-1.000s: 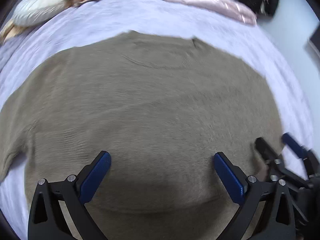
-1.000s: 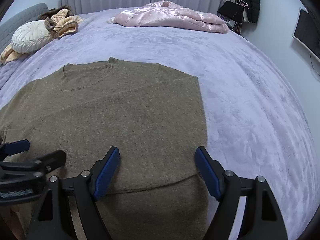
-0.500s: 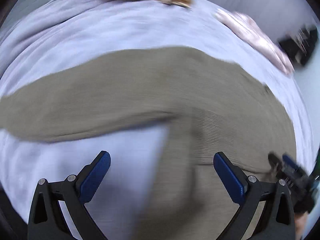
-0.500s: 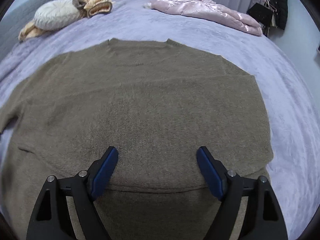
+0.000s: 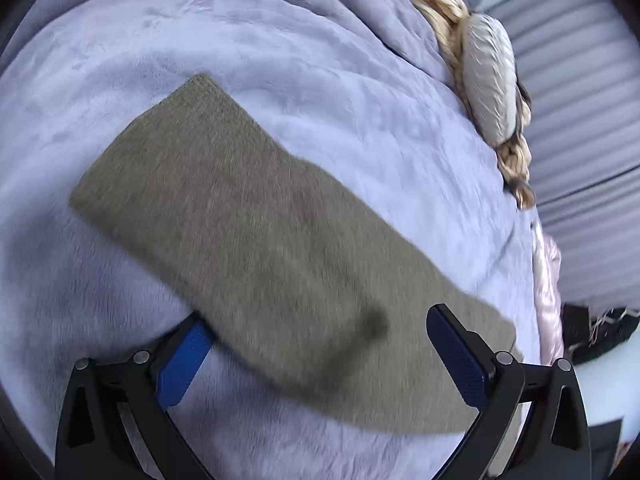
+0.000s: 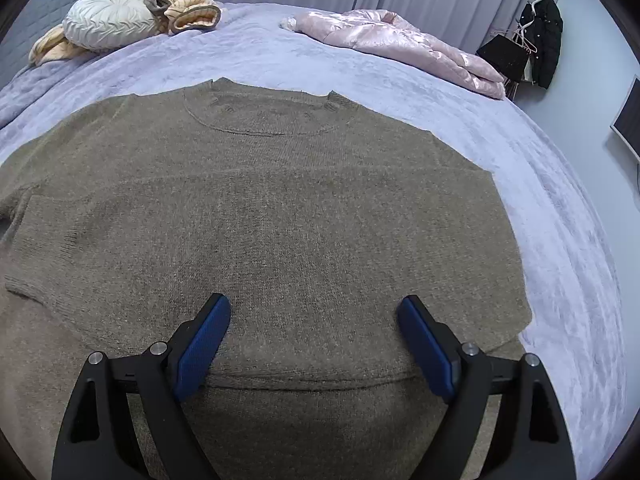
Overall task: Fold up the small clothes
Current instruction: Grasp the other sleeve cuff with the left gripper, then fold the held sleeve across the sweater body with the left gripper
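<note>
Swinging left gripper (image 5: 320,364) off sweater (image 6: 260,216) body onto its outstretched sleeve (image 5: 240,216) on the bed (image 6: 540,184), jaws spread wide and empty, right gripper (image 6: 314,344) likewise over hem; sleeve fold probably next.

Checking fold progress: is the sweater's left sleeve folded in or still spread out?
Spread out. The sleeve lies straight across the blanket, away from the sweater body, between the open left claw fingers.
</note>
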{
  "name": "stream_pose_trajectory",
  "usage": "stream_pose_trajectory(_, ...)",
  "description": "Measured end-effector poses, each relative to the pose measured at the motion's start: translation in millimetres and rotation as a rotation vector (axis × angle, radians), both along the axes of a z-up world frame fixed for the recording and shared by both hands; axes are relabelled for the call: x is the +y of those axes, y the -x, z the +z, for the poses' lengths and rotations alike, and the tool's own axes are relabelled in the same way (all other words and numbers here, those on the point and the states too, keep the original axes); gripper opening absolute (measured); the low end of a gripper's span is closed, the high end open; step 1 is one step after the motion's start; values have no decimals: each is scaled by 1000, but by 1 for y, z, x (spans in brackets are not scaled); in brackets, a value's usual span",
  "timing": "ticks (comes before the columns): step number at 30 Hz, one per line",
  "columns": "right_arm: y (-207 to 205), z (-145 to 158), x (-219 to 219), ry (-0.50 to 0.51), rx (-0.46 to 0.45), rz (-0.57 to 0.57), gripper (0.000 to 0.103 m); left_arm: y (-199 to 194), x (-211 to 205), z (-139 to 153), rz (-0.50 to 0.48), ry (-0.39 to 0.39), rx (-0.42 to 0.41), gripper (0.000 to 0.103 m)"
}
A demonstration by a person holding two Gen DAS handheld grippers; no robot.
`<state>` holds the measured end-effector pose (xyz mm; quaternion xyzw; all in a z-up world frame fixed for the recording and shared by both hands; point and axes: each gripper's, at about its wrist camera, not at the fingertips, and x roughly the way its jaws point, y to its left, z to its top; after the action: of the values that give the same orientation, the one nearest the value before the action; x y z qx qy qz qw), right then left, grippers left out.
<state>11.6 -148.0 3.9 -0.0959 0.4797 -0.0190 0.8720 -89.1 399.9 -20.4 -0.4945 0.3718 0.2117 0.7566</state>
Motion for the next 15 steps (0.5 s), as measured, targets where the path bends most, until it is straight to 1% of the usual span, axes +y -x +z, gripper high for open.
stream_pose_trajectory(1,0,0,0,-1,0,0,89,-8,0,2,1,-21,-1,103)
stream_pose_trajectory(2,0,0,0,-1,1,-1,89,-4,5,6,-12,-43,-7,103)
stream_pose_trajectory(3,0,0,0,0,1,-1,89,-8,2,12,-33,-73,-17,87)
stream_pose_trajectory(4,0,0,1,2,0,-1,89,-16,-1,13,-58,-100,-17,47)
stream_pose_trajectory(5,0,0,1,3,0,-1,89,-23,-1,12,-81,-102,-13,31)
stream_pose_trajectory(6,0,1,1,5,2,-1,89,-24,-1,10,-96,-82,-14,21)
stream_pose_trajectory(7,0,2,1,9,8,-4,89,-22,1,8,-93,-65,-22,20)
stream_pose_trajectory(8,-1,5,2,13,21,-11,89,-18,2,9,-86,-66,-28,16)
stream_pose_trajectory(9,-1,10,1,14,27,-21,89,-14,3,10,-78,-67,-36,15)
stream_pose_trajectory(10,0,18,1,7,16,-33,89,-8,4,14,-71,-70,-51,11)
stream_pose_trajectory(11,-1,28,2,-14,-9,-36,89,-3,4,20,-65,-84,-71,9)
stream_pose_trajectory(13,-5,46,12,-44,-48,-26,89,2,3,33,-63,-126,-94,8)
stream_pose_trajectory(15,-19,57,33,-55,-51,5,89,3,0,46,-71,-172,-104,8)
